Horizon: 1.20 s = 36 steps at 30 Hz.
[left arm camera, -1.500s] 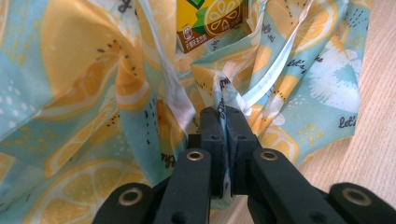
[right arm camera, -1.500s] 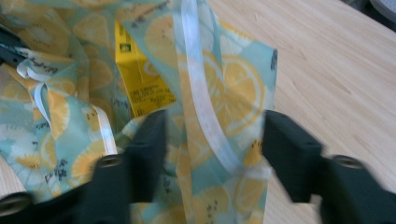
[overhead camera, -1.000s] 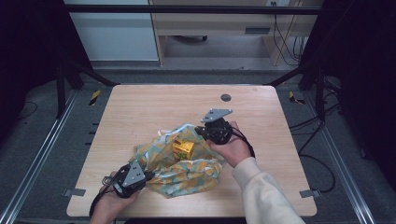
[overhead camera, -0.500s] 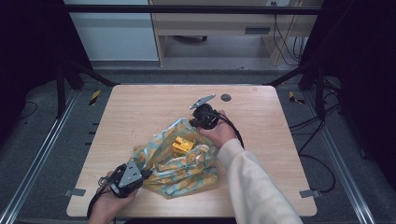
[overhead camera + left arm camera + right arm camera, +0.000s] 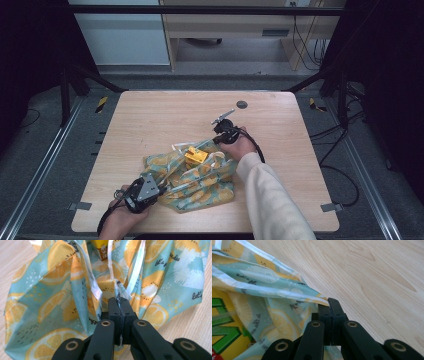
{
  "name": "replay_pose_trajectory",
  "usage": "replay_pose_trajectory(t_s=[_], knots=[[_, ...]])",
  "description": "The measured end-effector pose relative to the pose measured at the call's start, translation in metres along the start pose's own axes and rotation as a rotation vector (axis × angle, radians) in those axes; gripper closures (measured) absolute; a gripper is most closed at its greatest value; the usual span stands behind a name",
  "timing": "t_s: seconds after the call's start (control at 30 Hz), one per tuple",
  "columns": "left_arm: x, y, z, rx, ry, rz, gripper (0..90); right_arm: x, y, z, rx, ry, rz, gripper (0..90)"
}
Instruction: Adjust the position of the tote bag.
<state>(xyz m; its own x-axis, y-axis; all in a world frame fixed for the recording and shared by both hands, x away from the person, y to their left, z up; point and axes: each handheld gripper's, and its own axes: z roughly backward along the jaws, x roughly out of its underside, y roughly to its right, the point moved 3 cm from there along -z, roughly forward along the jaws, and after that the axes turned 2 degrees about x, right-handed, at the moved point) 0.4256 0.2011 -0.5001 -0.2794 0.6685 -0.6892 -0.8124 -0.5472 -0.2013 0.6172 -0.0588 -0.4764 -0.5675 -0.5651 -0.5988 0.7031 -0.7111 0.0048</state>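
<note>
Both pairs of fingers are pressed together on cloth. Nearest the person, the left gripper (image 5: 148,189) sits at the near left of the table (image 5: 150,115), held in a hand (image 5: 120,220) that comes in from the bottom edge. In the left gripper view its fingers (image 5: 114,306) pinch a gathered fold of the bag (image 5: 62,290), where a pale handle strap (image 5: 92,282) and the printed fabric bunch up just above the tips. The bag spreads away from the gripper, teal with orange and lemon slices and small black lettering.

Seen from the high view, the bag (image 5: 200,177) lies crumpled on the near half of the table, between the two grippers, its mouth turned up. A yellow box (image 5: 196,156) sits inside it, near the middle of the opening; in the left gripper view the box (image 5: 101,248) shows at the top edge, beyond the straps.

Farther off, the right gripper (image 5: 224,131) holds the far right edge of the bag, the hand (image 5: 240,147) and a pale sleeve (image 5: 270,200) reaching in from the bottom right. In the right gripper view its fingers (image 5: 335,312) clamp the bag's hem (image 5: 287,292) at a corner, low over bare wood.

Beyond both, a small dark disc (image 5: 242,104) lies near the far edge of the table, well apart from the bag.
</note>
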Motion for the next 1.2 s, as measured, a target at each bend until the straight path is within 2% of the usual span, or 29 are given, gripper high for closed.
replay_pose_trajectory(t_s=[0.13, 0.33, 0.47, 0.5, 0.53, 0.57, 0.63, 0.67, 0.73, 0.77, 0.8, 0.83, 0.87, 0.93, 1.0, 1.07, 1.2], knots=[[-0.001, 0.001, -0.004, 0.0, -0.016, -0.006, 90.0, 0.001, 0.001, -0.003, 0.009, -0.005, -0.002, 90.0], [-0.001, 0.006, -0.006, 0.028, -0.027, -0.012, 90.0, 0.006, 0.003, -0.008, 0.016, -0.02, 0.015, 90.0], [0.0, 0.006, -0.007, 0.031, -0.025, -0.003, 90.0, 0.008, 0.003, -0.009, 0.025, -0.023, 0.023, 89.5], [0.0, 0.006, -0.006, 0.024, -0.025, -0.003, 90.0, 0.008, 0.002, -0.008, 0.022, -0.016, 0.024, 87.1], [0.0, 0.006, -0.006, 0.024, -0.018, -0.004, 90.0, 0.007, 0.002, -0.006, 0.029, -0.003, 0.026, 80.5], [-0.001, 0.006, -0.005, 0.023, -0.01, -0.012, 89.7, 0.006, 0.002, -0.003, 0.039, 0.007, 0.021, 72.0], [-0.001, 0.006, -0.004, 0.032, -0.007, 0.008, 89.2, 0.003, 0.002, 0.008, 0.06, 0.044, 0.004, 60.5], [-0.001, 0.004, -0.002, 0.009, -0.005, 0.0, 88.7, 0.002, 0.002, 0.015, 0.066, 0.069, -0.002, 54.9], [-0.002, 0.005, -0.001, 0.021, 0.015, 0.008, 86.6, 0.0, -0.001, 0.031, 0.071, 0.117, 0.005, 49.1], [-0.003, 0.005, 0.0, 0.019, 0.022, 0.019, 84.7, -0.001, -0.003, 0.039, 0.073, 0.137, 0.017, 47.3], [-0.003, 0.004, 0.0, 0.001, 0.027, 0.01, 82.2, -0.001, -0.007, 0.049, 0.078, 0.158, 0.027, 44.2], [-0.004, 0.005, 0.002, 0.003, 0.033, 0.006, 79.9, 0.0, -0.009, 0.054, 0.079, 0.166, 0.032, 40.0], [-0.005, 0.007, 0.002, 0.0, 0.042, 0.021, 76.4, 0.001, -0.014, 0.062, 0.086, 0.177, 0.042, 37.2], [-0.008, 0.008, 0.004, -0.013, 0.066, 0.025, 66.5, 0.004, -0.021, 0.072, 0.078, 0.202, 0.057, 37.4], [-0.011, 0.008, 0.008, -0.025, 0.091, 0.024, 60.1, 0.009, -0.031, 0.079, 0.054, 0.216, 0.066, 37.4], [-0.014, 0.01, 0.013, -0.026, 0.126, 0.04, 53.4, 0.016, -0.04, 0.085, 0.045, 0.231, 0.068, 38.5], [-0.022, 0.014, 0.021, 0.003, 0.208, 0.065, 50.1, 0.034, -0.056, 0.097, 0.008, 0.264, 0.075, 39.3]])
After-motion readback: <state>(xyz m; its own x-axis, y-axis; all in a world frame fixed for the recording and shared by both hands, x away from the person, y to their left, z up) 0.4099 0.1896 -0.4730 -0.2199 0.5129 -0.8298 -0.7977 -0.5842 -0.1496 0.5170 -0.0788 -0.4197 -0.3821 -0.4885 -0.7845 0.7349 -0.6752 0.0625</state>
